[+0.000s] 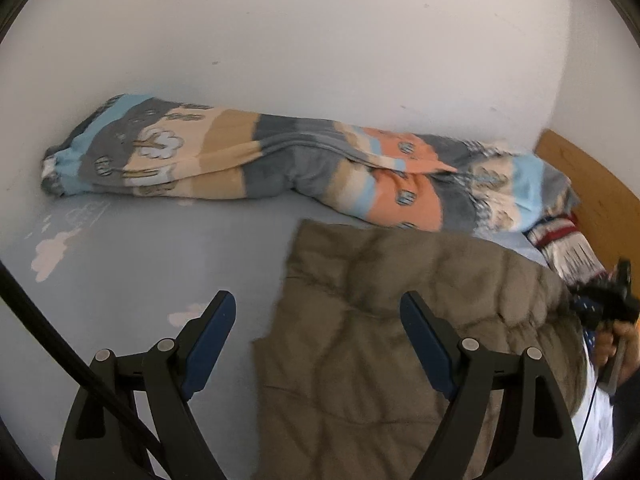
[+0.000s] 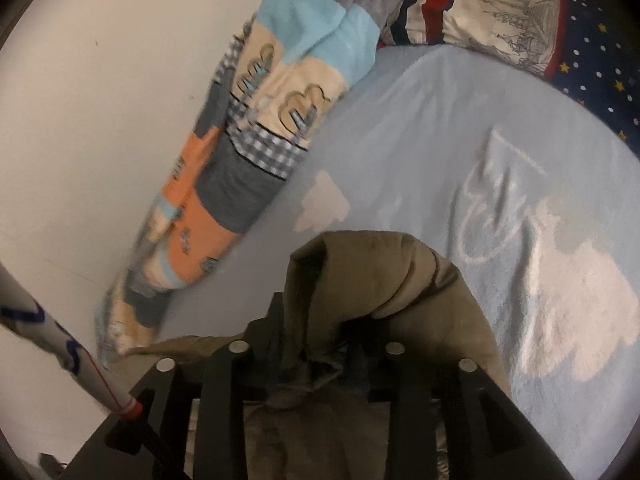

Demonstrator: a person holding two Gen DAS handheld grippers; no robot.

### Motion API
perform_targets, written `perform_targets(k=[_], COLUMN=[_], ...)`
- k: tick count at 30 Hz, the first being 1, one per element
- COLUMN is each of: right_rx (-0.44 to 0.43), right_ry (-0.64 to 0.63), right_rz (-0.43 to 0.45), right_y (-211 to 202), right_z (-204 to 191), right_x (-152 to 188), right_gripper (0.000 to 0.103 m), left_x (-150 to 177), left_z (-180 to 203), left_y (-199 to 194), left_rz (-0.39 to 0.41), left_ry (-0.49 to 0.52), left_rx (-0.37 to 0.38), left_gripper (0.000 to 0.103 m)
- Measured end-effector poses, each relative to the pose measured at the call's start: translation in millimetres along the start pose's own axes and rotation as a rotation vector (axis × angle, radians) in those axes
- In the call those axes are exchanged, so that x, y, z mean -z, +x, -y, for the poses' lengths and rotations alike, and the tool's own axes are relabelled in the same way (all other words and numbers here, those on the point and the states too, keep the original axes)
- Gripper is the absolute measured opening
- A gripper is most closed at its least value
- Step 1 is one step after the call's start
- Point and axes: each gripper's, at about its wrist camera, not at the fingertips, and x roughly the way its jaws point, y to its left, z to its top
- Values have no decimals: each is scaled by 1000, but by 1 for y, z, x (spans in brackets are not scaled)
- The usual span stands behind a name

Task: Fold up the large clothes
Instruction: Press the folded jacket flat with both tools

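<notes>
Olive jacket (image 1: 360, 320) lies under the spread left claw (image 1: 318, 344).

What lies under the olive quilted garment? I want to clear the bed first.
Around the olive quilted garment only the light blue sheet shows. Whatever lies beneath the garment itself is covered.

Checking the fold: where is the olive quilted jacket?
The olive quilted jacket lies on the light-blue bed sheet, just before the striped blanket along the wall.
</notes>
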Motion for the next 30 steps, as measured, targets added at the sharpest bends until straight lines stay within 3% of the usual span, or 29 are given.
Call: perform_targets(k=[6, 10, 15, 18, 20, 22, 26, 30], right_rx=[4, -25, 19, 113, 222, 243, 239, 274], right_ry=[-15, -226, -483, -553, -590, -580, -500, -502], right_rz=[90, 74, 13, -18, -68, -138, -174, -197], right_y=[-46, -56, -20, 14, 46, 74, 92, 85], right_z=[-2, -39, -90, -99, -93, -79, -65, -71], right_x=[-8, 14, 59, 72, 76, 76, 64, 64], right_gripper=[46, 46, 46, 46, 46, 46, 46, 46], left_x=[10, 18, 34, 37, 35, 32, 32, 31], left_z=[48, 85, 114, 109, 102, 100, 105, 96], left_y=[10, 35, 100, 132, 146, 160, 185, 163], left_rz=[-32, -84, -219, -295, -325, -363, -434, -431], left_ry=[86, 141, 201, 174, 136, 120, 133, 67], left_rx=[54, 84, 0, -34, -33, -34, -98, -82], left_gripper=[84, 84, 84, 88, 95, 97, 103, 101])
